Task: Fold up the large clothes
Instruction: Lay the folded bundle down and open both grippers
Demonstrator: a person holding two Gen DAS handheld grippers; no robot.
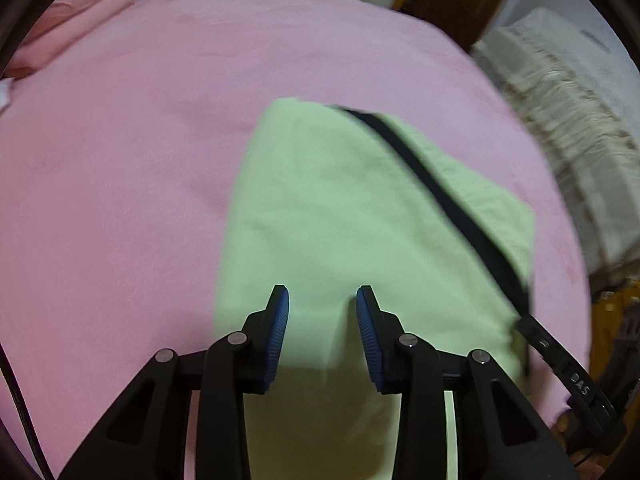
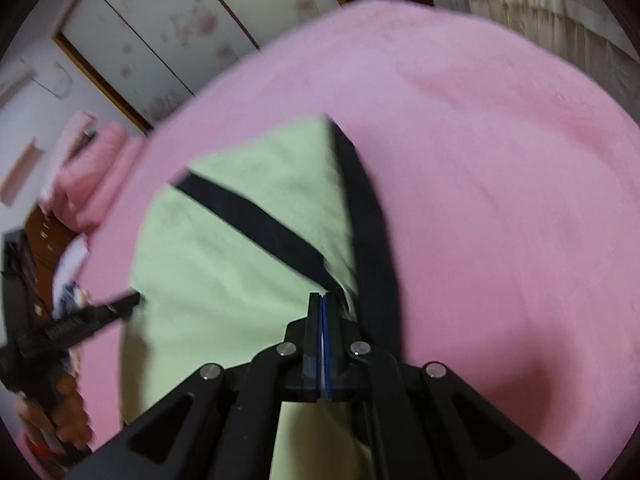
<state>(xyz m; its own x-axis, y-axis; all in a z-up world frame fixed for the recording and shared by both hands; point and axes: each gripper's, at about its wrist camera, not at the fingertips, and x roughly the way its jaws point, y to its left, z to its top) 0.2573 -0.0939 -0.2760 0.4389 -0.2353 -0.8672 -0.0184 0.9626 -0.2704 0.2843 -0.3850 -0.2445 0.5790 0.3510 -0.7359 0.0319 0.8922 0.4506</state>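
Observation:
A light green garment (image 1: 340,208) with black bands (image 1: 440,196) lies folded on the pink bed cover (image 1: 120,160). My left gripper (image 1: 322,300) hovers over its near part, blue pads apart, with nothing pressed between them. The right wrist view shows the same garment (image 2: 224,264), with two black bands (image 2: 256,220) running toward my right gripper (image 2: 322,300). Its pads are shut together at the bands' near end, and I cannot tell if cloth is pinched. The right gripper's finger (image 1: 528,328) touches the garment's right edge. A hand (image 2: 52,412) holds the left gripper (image 2: 128,304) at the garment's left edge.
Folded pink blankets (image 1: 68,24) lie at the bed's far left corner. A cream fringed cloth (image 1: 560,100) hangs beyond the right edge. Flowered cabinet doors (image 2: 160,40) stand behind the bed. Bare pink cover (image 2: 500,160) spreads around the garment.

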